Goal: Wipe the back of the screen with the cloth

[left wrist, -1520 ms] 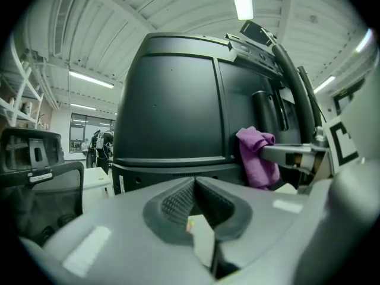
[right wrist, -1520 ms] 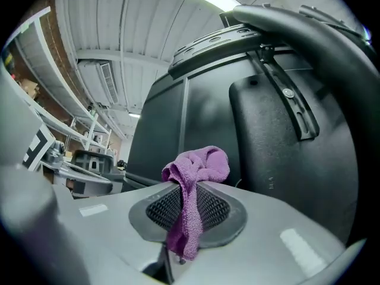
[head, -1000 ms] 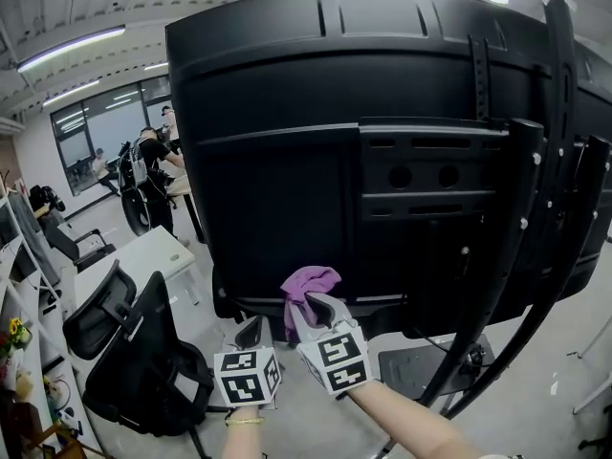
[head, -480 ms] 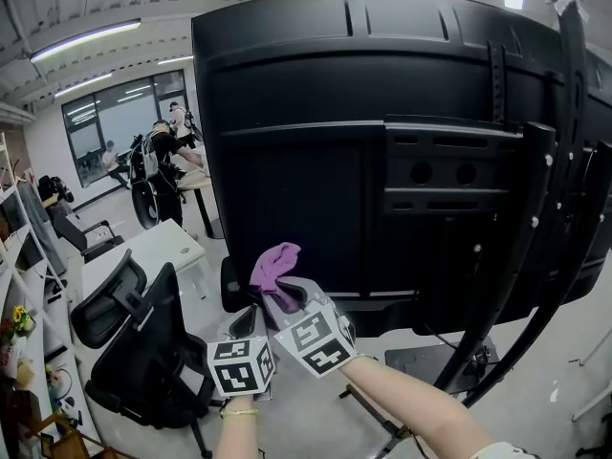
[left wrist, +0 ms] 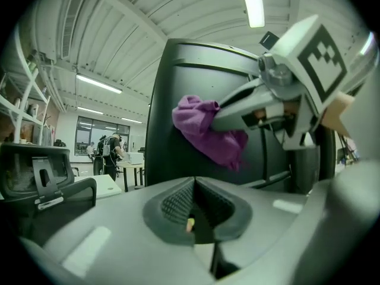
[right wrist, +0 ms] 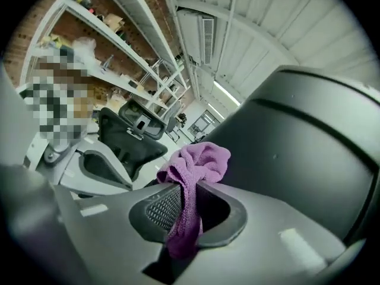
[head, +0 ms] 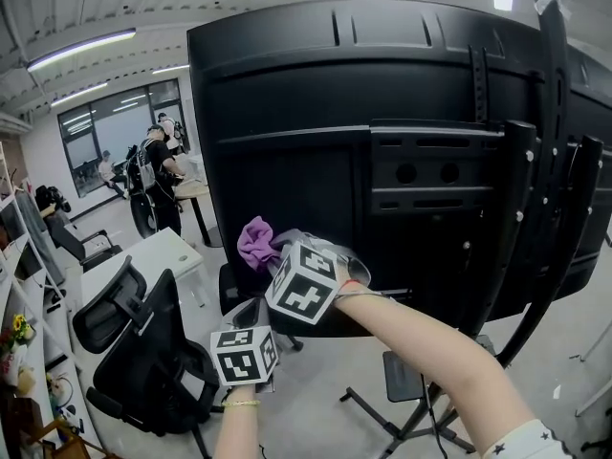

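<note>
The back of a big black screen (head: 316,132) fills the head view, mounted on a black stand. My right gripper (head: 279,249) is shut on a purple cloth (head: 254,241), which is pressed against the screen's lower left part. In the right gripper view the cloth (right wrist: 196,165) bunches out of the jaws beside the dark screen back (right wrist: 297,141). My left gripper (head: 251,321) hangs lower, below the screen's bottom edge, shut with nothing in it. From the left gripper view the cloth (left wrist: 208,132) and the right gripper (left wrist: 221,119) show above against the screen (left wrist: 172,117).
A black bracket and stand arms (head: 535,208) run down the screen's right side. Black office chairs (head: 134,342) and a white desk (head: 143,256) stand at the lower left. People stand far off by the windows (head: 158,170).
My right gripper has risen with the cloth from the screen's bottom edge up and left onto its lower left panel. The left gripper has stayed low.
</note>
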`<action>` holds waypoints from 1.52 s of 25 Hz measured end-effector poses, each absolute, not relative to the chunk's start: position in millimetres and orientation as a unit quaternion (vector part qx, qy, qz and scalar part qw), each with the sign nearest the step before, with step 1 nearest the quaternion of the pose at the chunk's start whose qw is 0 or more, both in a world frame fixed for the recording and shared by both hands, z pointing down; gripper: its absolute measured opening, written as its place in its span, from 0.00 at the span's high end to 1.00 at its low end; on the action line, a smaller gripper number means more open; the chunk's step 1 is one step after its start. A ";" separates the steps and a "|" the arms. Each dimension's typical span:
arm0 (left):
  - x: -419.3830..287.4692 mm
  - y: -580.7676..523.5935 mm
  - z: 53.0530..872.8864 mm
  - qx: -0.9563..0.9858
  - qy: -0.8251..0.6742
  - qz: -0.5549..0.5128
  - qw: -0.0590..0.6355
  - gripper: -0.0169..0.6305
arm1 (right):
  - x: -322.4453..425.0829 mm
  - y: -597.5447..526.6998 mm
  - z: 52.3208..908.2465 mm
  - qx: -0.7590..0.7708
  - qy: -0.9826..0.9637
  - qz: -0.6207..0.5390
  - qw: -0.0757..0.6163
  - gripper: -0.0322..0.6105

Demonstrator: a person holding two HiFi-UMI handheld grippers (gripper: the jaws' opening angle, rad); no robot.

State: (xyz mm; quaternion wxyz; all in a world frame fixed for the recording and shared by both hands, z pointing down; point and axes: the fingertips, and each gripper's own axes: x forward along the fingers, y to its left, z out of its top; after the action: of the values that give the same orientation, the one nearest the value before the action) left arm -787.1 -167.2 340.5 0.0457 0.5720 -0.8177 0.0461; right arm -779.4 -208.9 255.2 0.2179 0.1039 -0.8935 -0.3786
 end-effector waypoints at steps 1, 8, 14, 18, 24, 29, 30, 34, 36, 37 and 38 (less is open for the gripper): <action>-784.6 -168.3 336.7 0.575 -0.816 0.045 0.043 0.96 | -779.3 -210.5 237.9 0.114 -0.886 -0.394 0.215 0.86; -774.2 -187.2 302.9 0.595 -0.802 0.041 0.033 0.96 | -783.6 -214.9 110.7 0.196 -0.849 -0.461 0.165 0.86; -773.0 -196.3 262.6 0.595 -0.802 0.040 0.005 0.96 | -778.1 -224.7 22.4 0.276 -0.831 -0.466 0.127 0.86; -769.5 -191.7 240.3 0.595 -0.803 0.035 -0.014 0.96 | -758.5 -226.8 -34.1 0.348 -0.795 -0.490 0.081 0.86; -762.4 -188.5 233.5 0.595 -0.803 0.036 -0.022 0.96 | -726.0 -236.8 -58.7 0.377 -0.806 -0.454 0.049 0.86; -736.4 -175.6 233.5 0.598 -0.799 0.043 -0.045 0.96 | -699.5 -176.2 -54.7 0.279 -0.853 -0.438 -0.053 0.86; -728.1 -171.1 236.2 0.599 -0.798 0.047 -0.049 0.96 | -689.6 -157.4 -45.1 0.249 -0.861 -0.438 -0.071 0.86; -689.0 -155.1 256.6 0.605 -0.792 0.055 -0.056 0.96 | -630.0 -120.9 18.9 0.199 -0.877 -0.424 -0.104 0.86; -667.3 -147.8 271.5 0.606 -0.793 0.046 -0.048 0.96 | -596.2 -123.2 59.8 0.189 -0.894 -0.394 -0.104 0.86; -654.4 -144.0 279.7 0.607 -0.793 0.042 -0.042 0.96 | -578.4 -126.5 81.4 0.187 -0.902 -0.375 -0.104 0.86; -639.2 -140.8 288.1 0.610 -0.791 0.039 -0.037 0.96 | -559.0 -130.6 102.8 0.189 -0.910 -0.353 -0.105 0.86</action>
State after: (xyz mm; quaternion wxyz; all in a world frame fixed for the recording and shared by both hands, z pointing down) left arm -639.2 -140.8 288.1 -0.0374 0.6098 -0.7907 0.0389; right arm -559.0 -130.6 102.8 -0.1052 0.1893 -0.9103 -0.3529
